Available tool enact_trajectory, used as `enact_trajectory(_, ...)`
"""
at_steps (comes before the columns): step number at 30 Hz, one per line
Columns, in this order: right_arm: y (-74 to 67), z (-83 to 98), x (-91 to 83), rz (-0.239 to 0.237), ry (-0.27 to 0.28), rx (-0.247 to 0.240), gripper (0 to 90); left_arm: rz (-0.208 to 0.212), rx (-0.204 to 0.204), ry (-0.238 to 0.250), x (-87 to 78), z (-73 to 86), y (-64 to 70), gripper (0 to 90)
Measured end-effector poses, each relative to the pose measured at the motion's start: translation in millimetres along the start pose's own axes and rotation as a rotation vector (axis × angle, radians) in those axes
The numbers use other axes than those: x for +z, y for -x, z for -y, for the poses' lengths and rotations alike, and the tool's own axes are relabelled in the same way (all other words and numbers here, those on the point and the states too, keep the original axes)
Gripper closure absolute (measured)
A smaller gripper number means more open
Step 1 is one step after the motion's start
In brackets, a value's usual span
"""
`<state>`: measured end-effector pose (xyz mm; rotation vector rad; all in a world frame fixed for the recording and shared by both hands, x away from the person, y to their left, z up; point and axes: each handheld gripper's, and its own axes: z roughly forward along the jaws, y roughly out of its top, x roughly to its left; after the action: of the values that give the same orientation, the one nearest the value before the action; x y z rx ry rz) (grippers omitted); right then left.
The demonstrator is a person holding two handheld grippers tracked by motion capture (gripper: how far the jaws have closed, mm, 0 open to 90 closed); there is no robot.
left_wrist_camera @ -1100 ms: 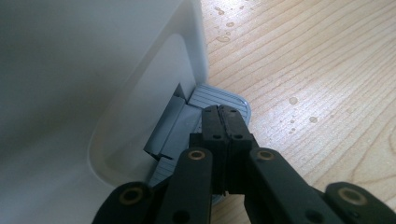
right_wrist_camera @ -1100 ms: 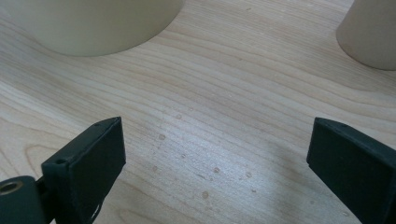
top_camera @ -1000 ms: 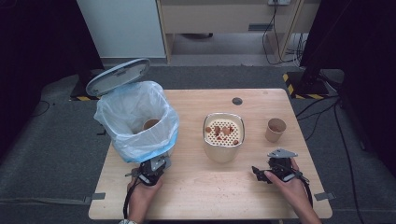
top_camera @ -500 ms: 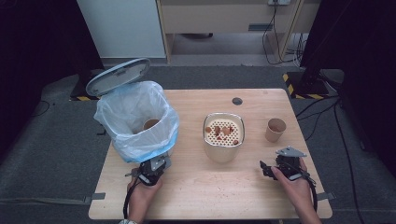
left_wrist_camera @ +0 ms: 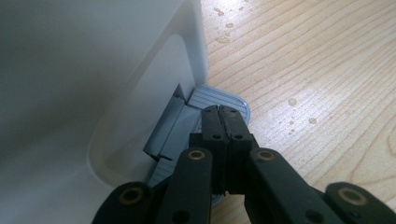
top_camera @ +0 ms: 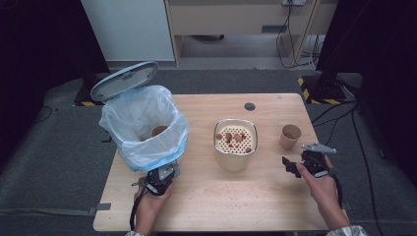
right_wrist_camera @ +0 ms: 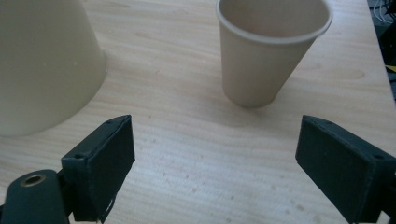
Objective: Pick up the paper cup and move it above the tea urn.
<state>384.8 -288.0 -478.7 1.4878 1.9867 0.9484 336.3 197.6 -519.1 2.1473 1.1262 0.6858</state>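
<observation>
A white pedal bin lined with a blue-tinted bag stands at the table's left, its grey lid up and a paper cup inside. My left gripper is shut, its tips resting on the bin's grey pedal. A second paper cup stands upright at the right. My right gripper is open just short of this cup; its jaws have just been closing, with nothing between them.
A cream bowl with a perforated insert holding brown pieces sits mid-table, left of the right gripper. A small black disc lies near the far edge. Water drops dot the wood beside the pedal.
My right hand has lifted and moved away from me and to the right, nearer the paper cup, with its jaws narrower than before. The left hand and the bin lid have not moved.
</observation>
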Motion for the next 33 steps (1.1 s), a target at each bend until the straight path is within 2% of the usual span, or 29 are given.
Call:
enact_trajectory(5, 8.0, -21.6, 0.4, 0.015, -0.008, -0.016, 11.9, 0.002, -0.009, -0.001, 0.1, -0.3, -0.2, 88.7)
enact_trajectory(8, 13.1, -27.1, 9.9, 0.026, -0.014, 0.003, 11.9, 0.003, -0.011, 0.000, 0.1, -0.1, -0.4, 88.8)
enact_trajectory(11, 18.9, -28.8, 22.6, 0.027, -0.025, 0.017, 11.9, 0.003, -0.010, 0.001, 0.0, 0.1, -0.5, 88.7)
enact_trajectory(14, 24.8, -31.5, 34.2, 0.039, -0.006, 0.028, 12.2, 0.003, -0.009, 0.001, 0.0, 0.0, -0.4, 88.7)
enact_trajectory(17, 30.6, -33.1, 44.8, 0.031, 0.008, 0.043, 11.6, 0.002, -0.006, 0.001, -0.1, 0.2, -0.3, 88.7)
enact_trajectory(22, 32.9, -32.2, 58.9, 0.017, 0.021, 0.045, 11.8, 0.002, -0.007, 0.001, -0.1, 0.3, -0.4, 88.7)
enact_trajectory(29, 35.1, -31.0, 74.7, 0.025, 0.053, 0.047, 17.6, 0.003, -0.006, 0.001, -0.1, 0.4, -0.5, 88.7)
enact_trajectory(33, 35.0, -29.3, 83.0, 0.015, 0.085, 0.050, 21.9, 0.003, -0.007, 0.002, -0.2, 0.4, -0.5, 88.7)
